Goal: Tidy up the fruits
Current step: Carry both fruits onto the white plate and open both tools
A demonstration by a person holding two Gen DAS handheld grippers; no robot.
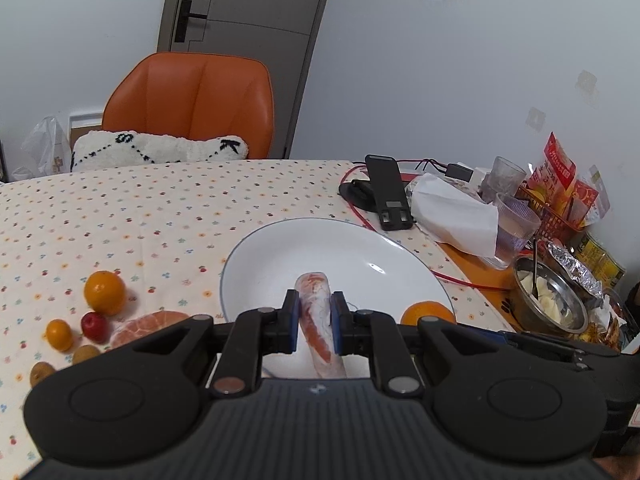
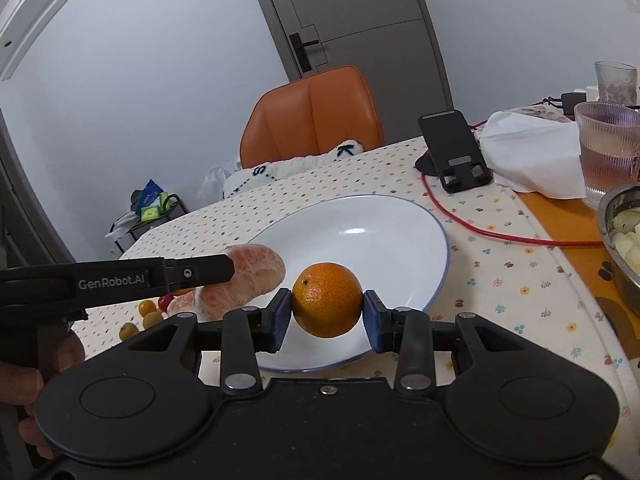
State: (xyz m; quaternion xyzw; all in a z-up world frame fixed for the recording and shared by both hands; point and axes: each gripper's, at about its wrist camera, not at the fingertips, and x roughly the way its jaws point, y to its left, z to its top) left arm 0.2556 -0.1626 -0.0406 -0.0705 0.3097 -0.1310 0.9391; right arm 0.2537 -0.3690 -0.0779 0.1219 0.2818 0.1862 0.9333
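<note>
My left gripper [image 1: 314, 322] is shut on a peeled pink citrus segment [image 1: 318, 320], held over the near part of the white plate [image 1: 276, 252]. From the right wrist view the same segment [image 2: 256, 276] hangs at the plate's left rim [image 2: 440, 248]. My right gripper [image 2: 327, 312] is shut on a whole orange [image 2: 327, 300] above the plate's near edge; the same orange [image 1: 426, 312] shows low at the right of the plate. On the cloth to the left lie an orange [image 1: 104, 292], a red fruit [image 1: 95, 326], a small orange fruit [image 1: 59, 334], peeled segments [image 1: 148, 324] and brown fruits [image 1: 42, 372].
A black phone stand [image 1: 388, 192], a red cable [image 1: 360, 208], white tissue [image 1: 452, 208], ribbed glasses [image 1: 514, 228], a steel bowl of pale food [image 1: 548, 300] and snack packs [image 1: 560, 176] crowd the right side. An orange chair [image 1: 192, 96] with a cushion stands behind the table.
</note>
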